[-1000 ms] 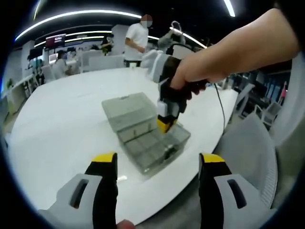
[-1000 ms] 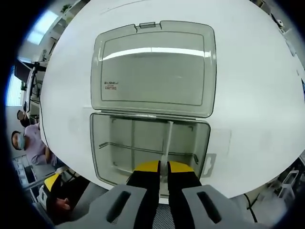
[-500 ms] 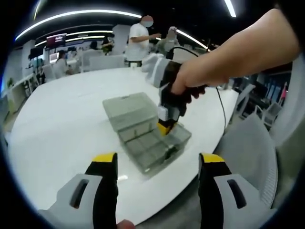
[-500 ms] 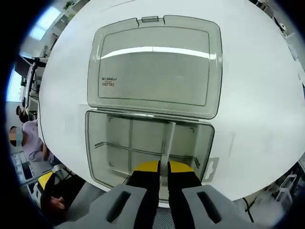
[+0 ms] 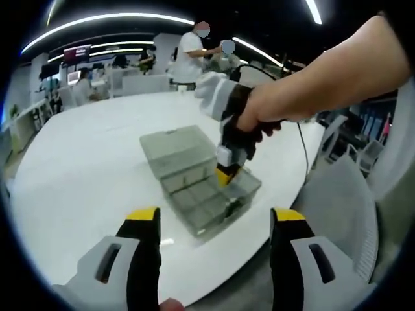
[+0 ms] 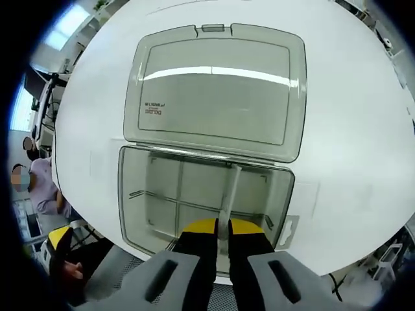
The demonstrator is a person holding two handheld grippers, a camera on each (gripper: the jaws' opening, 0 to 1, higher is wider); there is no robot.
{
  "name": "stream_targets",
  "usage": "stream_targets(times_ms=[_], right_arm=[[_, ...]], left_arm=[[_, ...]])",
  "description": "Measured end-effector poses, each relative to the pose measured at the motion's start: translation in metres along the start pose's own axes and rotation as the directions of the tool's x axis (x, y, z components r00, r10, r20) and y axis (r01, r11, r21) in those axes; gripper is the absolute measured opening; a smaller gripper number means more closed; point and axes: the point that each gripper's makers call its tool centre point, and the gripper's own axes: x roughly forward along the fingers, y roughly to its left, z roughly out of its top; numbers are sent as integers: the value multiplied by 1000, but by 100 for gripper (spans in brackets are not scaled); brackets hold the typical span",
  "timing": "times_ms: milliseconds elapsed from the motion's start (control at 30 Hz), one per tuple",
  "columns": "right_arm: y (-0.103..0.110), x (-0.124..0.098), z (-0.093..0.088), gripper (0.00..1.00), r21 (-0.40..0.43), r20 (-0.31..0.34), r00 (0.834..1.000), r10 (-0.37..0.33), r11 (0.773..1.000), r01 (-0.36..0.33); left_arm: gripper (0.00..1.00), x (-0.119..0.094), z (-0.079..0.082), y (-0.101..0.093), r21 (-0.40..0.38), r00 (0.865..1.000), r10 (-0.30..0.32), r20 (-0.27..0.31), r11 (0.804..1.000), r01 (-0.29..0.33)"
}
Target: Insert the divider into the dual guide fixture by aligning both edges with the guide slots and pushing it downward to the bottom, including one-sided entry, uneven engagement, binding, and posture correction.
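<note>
A clear grey compartment box (image 6: 201, 201) lies on the white table with its lid (image 6: 217, 94) folded flat beyond it. My right gripper (image 6: 222, 228) is shut on a thin clear divider (image 6: 229, 194) that stands in the right half of the box, running toward the hinge side. Inside, a long divider and a cross divider (image 6: 178, 194) split the left part. In the left gripper view the box (image 5: 204, 188) sits mid-table with the right gripper (image 5: 225, 173) reaching down into it, held by a hand. My left gripper (image 5: 215, 223) hangs open near the table edge, apart from the box.
The white round table (image 5: 84, 149) spreads wide around the box. A grey chair (image 5: 343, 194) stands at the right edge. People (image 5: 191, 55) and desks are far behind. A seated person (image 6: 42, 188) shows beside the table.
The right gripper view has shifted slightly, the box now sitting a little more to the right. The grip on the divider is unchanged. The left gripper has stayed still.
</note>
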Motion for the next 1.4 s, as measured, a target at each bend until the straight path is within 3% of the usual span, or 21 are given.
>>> stream_targets(times_ms=[767, 1233, 1333, 1400], right_arm=[[0, -11, -1, 0, 17, 26, 1000, -17, 1000, 16], [1, -15, -3, 0, 62, -9, 1000, 8, 998, -7], [-2, -12, 0, 0, 102, -9, 1000, 27, 994, -26], [0, -13, -1, 0, 82, -8, 1000, 19, 996, -18]], left_arm=[[65, 0, 4, -3, 10, 1000, -10, 9, 1000, 10], [65, -2, 3, -2, 4, 1000, -5, 14, 1000, 5], [65, -2, 4, -2, 3, 1000, -5, 16, 1000, 4], [65, -3, 4, -2, 4, 1000, -4, 15, 1000, 4]])
